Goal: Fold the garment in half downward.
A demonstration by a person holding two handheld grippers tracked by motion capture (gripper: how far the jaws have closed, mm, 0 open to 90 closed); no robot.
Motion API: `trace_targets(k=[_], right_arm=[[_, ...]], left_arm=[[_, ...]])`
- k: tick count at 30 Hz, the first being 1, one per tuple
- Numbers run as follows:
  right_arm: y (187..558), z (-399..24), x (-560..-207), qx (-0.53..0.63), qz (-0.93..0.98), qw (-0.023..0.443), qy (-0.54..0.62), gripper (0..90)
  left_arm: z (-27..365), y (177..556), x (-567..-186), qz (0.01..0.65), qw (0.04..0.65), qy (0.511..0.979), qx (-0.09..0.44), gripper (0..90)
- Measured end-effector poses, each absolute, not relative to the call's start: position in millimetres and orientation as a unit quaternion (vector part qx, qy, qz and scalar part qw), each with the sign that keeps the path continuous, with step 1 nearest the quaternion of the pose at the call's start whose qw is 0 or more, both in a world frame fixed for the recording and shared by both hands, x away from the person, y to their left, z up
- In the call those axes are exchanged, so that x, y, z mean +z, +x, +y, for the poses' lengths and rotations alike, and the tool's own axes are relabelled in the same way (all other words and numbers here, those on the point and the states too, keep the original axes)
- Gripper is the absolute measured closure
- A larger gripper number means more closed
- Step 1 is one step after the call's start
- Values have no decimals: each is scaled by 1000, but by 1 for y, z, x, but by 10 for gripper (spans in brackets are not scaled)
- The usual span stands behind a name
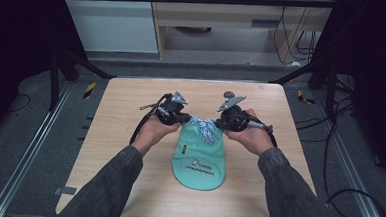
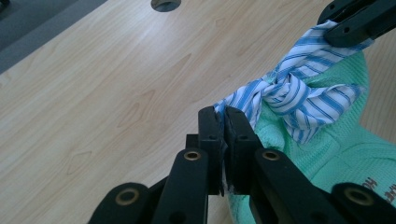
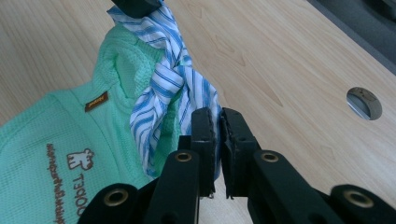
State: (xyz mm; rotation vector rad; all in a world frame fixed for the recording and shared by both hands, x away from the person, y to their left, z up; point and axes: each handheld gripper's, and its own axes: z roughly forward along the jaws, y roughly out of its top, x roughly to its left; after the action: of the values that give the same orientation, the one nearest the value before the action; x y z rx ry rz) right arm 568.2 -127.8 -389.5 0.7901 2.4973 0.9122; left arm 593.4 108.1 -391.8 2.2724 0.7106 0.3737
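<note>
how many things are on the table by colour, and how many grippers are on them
mint green garment: 1
blue-and-white striped cloth, knotted at the garment's collar: 1
black grippers, left gripper and right gripper, each shut on an end of the striped cloth: 2
total: 4

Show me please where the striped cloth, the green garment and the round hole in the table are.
striped cloth (image 2: 299, 93), left gripper view, on its knotted middle.
green garment (image 1: 200, 164), high view, on its printed lower part.
round hole (image 3: 364, 102), right gripper view, on its centre.
</note>
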Motion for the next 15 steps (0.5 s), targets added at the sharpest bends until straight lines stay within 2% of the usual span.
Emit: trace_targets(k=[15], right_arm=[[571,-131,-389,327,881,203,276,843]], left_arm=[[106,597,-392,270,365,878,152,866]])
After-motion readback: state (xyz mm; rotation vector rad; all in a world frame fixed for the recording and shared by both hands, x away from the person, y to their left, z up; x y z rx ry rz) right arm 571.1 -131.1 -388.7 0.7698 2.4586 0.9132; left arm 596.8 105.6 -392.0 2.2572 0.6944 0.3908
